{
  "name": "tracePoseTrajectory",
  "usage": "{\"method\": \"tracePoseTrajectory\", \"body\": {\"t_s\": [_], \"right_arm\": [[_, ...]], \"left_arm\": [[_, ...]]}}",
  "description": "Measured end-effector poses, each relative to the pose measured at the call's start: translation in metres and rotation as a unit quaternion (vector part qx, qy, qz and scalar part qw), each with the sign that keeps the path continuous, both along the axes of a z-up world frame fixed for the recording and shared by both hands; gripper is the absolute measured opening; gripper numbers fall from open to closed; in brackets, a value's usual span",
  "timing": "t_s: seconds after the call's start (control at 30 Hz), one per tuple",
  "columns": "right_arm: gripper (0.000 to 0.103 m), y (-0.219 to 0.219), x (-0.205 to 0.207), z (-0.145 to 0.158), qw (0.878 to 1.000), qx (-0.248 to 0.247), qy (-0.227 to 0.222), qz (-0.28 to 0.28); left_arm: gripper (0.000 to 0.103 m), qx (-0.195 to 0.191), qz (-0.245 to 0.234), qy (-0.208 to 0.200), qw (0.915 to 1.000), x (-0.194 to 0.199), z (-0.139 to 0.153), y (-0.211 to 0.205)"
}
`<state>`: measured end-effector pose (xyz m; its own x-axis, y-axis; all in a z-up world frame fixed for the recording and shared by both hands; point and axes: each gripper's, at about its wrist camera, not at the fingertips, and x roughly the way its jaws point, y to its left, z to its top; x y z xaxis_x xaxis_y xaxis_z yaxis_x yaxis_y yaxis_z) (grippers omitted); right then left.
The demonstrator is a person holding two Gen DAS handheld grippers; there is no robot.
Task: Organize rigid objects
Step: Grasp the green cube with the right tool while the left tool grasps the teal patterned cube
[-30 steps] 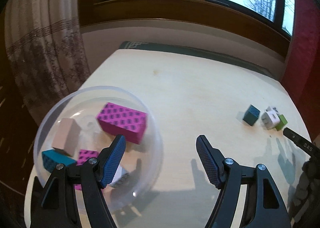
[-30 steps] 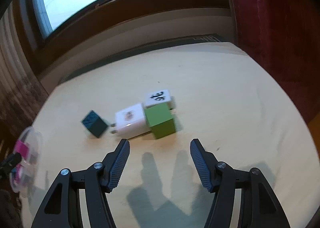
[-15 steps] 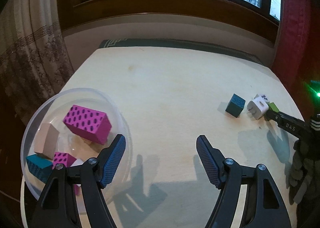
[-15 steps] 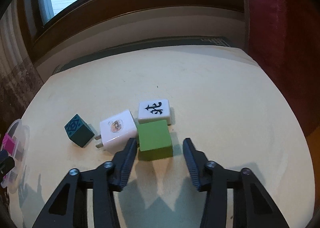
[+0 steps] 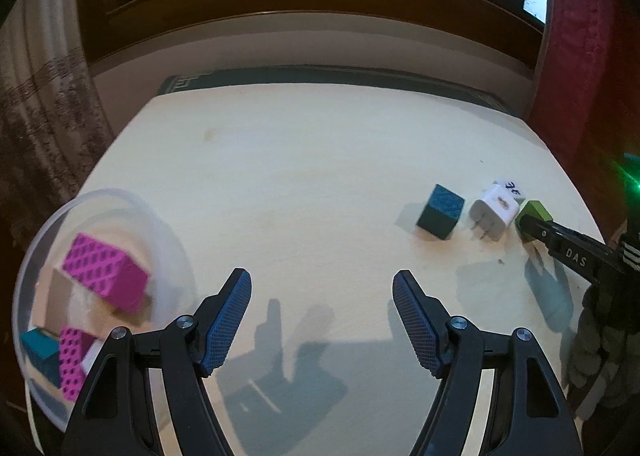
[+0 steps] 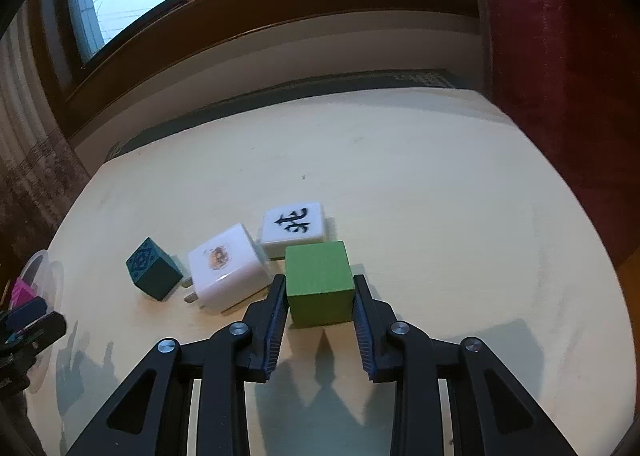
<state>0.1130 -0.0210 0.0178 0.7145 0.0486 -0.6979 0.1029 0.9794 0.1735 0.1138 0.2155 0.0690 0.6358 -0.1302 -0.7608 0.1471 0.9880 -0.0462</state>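
A green cube [image 6: 320, 280] sits on the pale table [image 6: 440, 216], and my right gripper [image 6: 320, 286] has a finger pressed against each of its sides. Touching the cube are a white plug charger [image 6: 228, 268] and a white mahjong tile [image 6: 294, 226]; a dark teal cube [image 6: 154, 272] lies a little to the left. In the left wrist view my left gripper [image 5: 322, 284] hangs open over bare table, beside a clear bowl [image 5: 120, 200]. The bowl holds a magenta dotted block [image 5: 104, 272], a beige block and several smaller pieces.
The table [image 5: 320, 160] ends near a window wall at the back. A patterned curtain [image 5: 48, 116] hangs at the left and a red curtain [image 6: 560, 96] at the right. A gloved hand [image 5: 600, 320] holds the right gripper's handle at the table's right edge.
My right gripper moved forward and went from wide open to closed around the green cube. My left gripper swung right, away from the bowl, and stayed open.
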Motion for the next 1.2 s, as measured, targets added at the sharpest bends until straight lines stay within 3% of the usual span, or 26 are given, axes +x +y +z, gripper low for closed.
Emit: {"method": "tracePoseTrajectory", "body": {"t_s": [0.43, 0.9, 1.1, 1.2], "right_arm": [[0.033, -0.007, -0.002, -0.002, 1.000, 0.021, -0.001, -0.001], [0.033, -0.013, -0.002, -0.004, 0.999, 0.033, -0.007, -0.005], [0.037, -0.016, -0.003, -0.003, 0.999, 0.039, -0.010, -0.007], [0.037, -0.017, -0.003, -0.002, 0.999, 0.041, -0.011, -0.008]], "left_arm": [[0.074, 0.001, -0.049, 0.008, 0.9988, 0.039, -0.012, -0.060], [0.071, -0.001, -0.063, 0.022, 0.9978, 0.081, -0.026, -0.083], [0.057, -0.003, -0.070, 0.027, 0.9972, 0.086, -0.032, -0.090], [0.040, -0.003, -0.068, 0.020, 0.9975, 0.088, -0.032, -0.090]]}}
